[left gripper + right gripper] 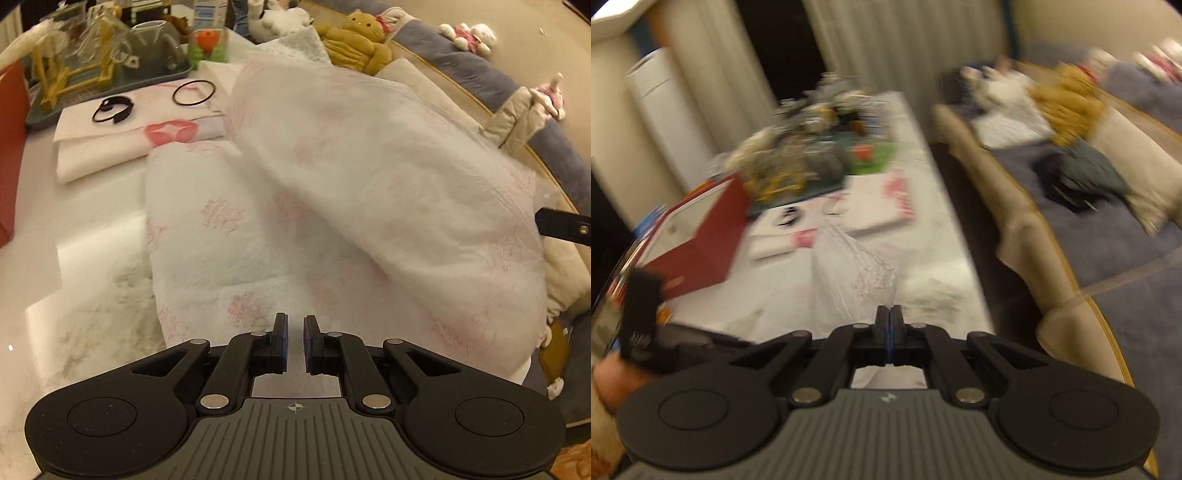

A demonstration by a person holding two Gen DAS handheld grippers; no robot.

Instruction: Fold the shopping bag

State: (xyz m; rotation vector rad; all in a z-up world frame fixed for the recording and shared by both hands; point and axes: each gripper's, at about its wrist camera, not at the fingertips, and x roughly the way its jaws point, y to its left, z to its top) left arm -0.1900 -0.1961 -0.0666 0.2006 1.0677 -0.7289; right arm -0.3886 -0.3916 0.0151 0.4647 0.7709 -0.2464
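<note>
While the right gripper (888, 314) is clamping the shopping bag (332, 192) and swinging it over, the left gripper (295, 328) is waiting with its jaws slightly apart; next likely laying and flattening the fold ahead of it

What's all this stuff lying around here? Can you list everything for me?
shopping bag: one, white with pink prints, half lifted over the table
table: one, white marble look, under the bag
folded bags: a small stack, white and pink, far left of the table
black rings: two, on the folded stack
tray: one, dark teal, holding clutter, at the table's far end
red box: one, on the table's left edge
plush toys: several, tan and white-pink, on the blue sofa
left hand-held gripper: black, slightly open, empty
right hand-held gripper: black, shut on the bag's edge
</note>
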